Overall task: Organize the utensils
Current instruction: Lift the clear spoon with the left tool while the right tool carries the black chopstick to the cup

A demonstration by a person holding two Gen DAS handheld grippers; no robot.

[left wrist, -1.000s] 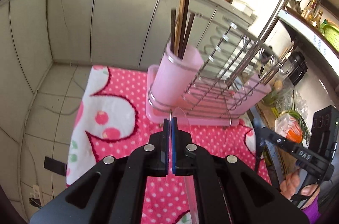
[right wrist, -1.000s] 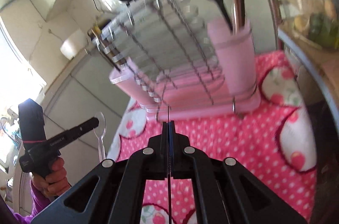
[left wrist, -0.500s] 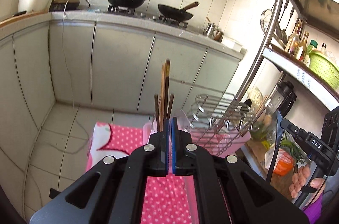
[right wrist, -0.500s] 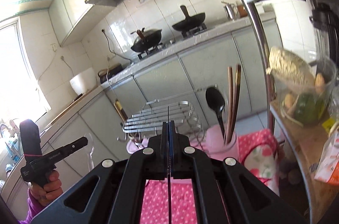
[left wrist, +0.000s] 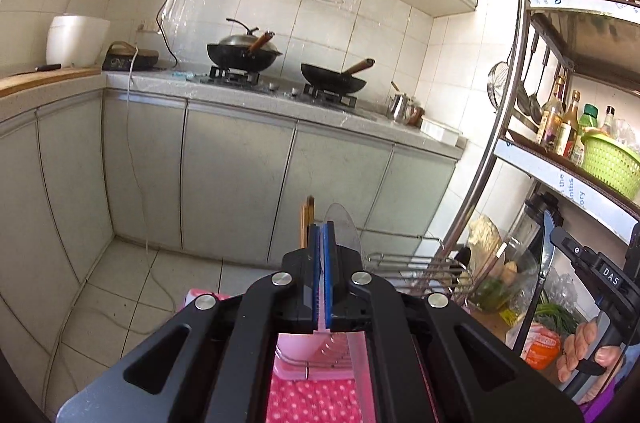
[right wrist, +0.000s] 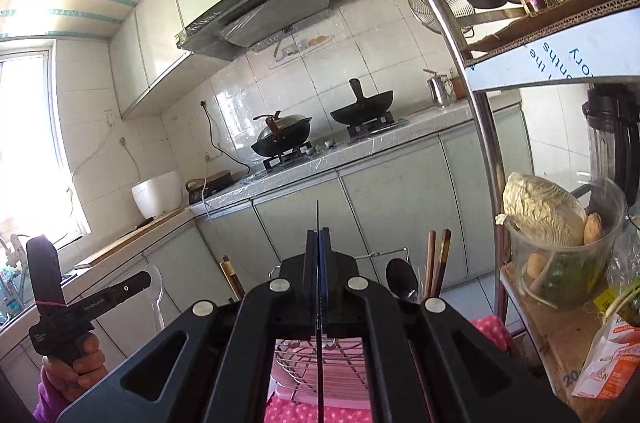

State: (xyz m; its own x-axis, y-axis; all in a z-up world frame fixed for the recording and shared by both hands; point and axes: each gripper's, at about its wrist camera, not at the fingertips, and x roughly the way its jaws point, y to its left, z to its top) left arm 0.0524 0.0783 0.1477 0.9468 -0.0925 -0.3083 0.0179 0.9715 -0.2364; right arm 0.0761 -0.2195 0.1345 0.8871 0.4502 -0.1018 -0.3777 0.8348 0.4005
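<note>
Chopsticks (right wrist: 437, 263), black spoon (right wrist: 402, 279) already in pink holder (left wrist: 294, 345). Left claw (left wrist: 322, 279) clamps clear plastic spoon (left wrist: 344, 227); right claw (right wrist: 319, 279) pinches knife (right wrist: 318, 219). Both unplaced, high above rack (right wrist: 320, 363).

pink polka-dot cloth (left wrist: 312, 399), green basket (left wrist: 610, 163)

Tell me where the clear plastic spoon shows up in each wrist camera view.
Left wrist view: the clear plastic spoon rises just right of centre, clamped in the left gripper.
Right wrist view: it is at lower left, sticking out of that gripper.
Shared landmark: the lidded wok on the stove.
</note>
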